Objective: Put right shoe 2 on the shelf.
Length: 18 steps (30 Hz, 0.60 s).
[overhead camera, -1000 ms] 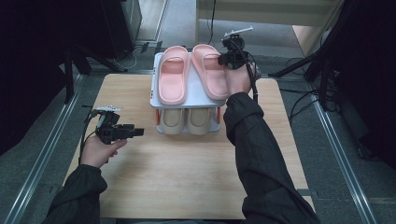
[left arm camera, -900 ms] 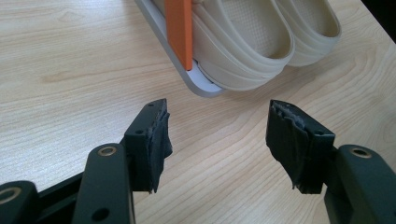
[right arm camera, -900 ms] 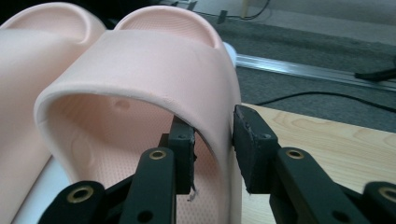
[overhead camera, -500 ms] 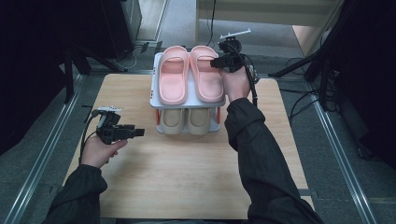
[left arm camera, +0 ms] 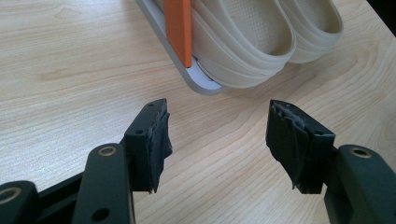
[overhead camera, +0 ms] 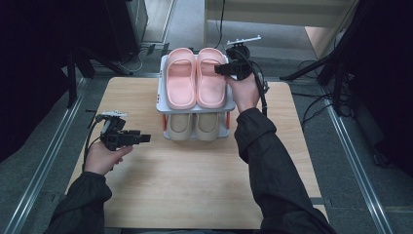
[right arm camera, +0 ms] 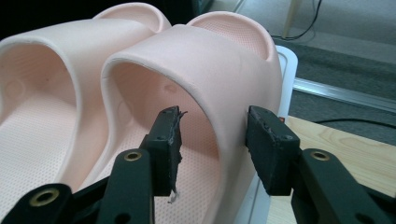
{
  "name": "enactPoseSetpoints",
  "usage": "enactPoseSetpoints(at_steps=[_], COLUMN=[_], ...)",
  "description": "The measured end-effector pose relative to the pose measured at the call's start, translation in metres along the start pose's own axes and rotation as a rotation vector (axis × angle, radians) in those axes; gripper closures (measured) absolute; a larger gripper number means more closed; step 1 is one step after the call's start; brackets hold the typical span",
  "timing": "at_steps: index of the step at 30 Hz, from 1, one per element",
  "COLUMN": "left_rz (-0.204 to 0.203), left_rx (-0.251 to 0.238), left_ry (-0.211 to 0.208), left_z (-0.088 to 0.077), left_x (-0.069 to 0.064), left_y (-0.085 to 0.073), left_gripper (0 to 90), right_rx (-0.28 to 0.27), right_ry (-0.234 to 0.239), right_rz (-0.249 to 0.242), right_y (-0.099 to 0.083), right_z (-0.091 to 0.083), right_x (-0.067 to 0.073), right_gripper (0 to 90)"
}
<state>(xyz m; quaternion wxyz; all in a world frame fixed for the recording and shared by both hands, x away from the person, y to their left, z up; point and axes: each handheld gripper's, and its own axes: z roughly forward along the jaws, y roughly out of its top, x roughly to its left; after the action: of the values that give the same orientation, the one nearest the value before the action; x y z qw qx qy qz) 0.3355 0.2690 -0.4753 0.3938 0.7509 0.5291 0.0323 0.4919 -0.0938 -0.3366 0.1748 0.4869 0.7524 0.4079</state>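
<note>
Pink slippers: both sit side by side on the top shelf of the rack [overhead camera: 160,105], heels toward you. Right pink slipper [overhead camera: 211,80] is the one in play; its partner, the left pink slipper [overhead camera: 180,83], is touching it on the shelf. Beige pair [overhead camera: 194,126] is parked on the lower shelf underneath.

Your right gripper [overhead camera: 220,69] is at the outer strap of that right slipper. In the right gripper view its jaws have just been opening: the strap wall is between them, one pad inside the strap, one outside, with a visible gap on both sides. So no grip now, jaws straddling only.

Your left gripper [overhead camera: 146,138] hangs over the bare table [overhead camera: 204,195] left of the rack, well apart from the footwear, jaws wide open and empty.

My read: placement looks done, with both pairs racked and the slipper lying flat with nothing propping it. What's left is backing the right gripper off the strap without dragging the slipper along. The inner pad is the risk, since it's inside the strap opening. Pull straight back.
</note>
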Motion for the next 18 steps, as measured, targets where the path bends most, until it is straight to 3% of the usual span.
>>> enactPoseSetpoints(at_steps=[9,18], left_rz=[0.0,-0.001], left_rx=[0.0,-0.004], left_ry=[-0.002,-0.002], left_z=[0.0,0.001], left_x=[0.0,0.001], left_y=[0.0,0.002], left_gripper=[39.3,39.3], right_rx=[-0.015,-0.033], right_ry=[0.032,0.08], right_rz=[0.0,-0.018], right_y=[-0.004,-0.009], right_z=[-0.001,-0.013], right_x=[-0.007,-0.012], right_gripper=[55.2,58.6])
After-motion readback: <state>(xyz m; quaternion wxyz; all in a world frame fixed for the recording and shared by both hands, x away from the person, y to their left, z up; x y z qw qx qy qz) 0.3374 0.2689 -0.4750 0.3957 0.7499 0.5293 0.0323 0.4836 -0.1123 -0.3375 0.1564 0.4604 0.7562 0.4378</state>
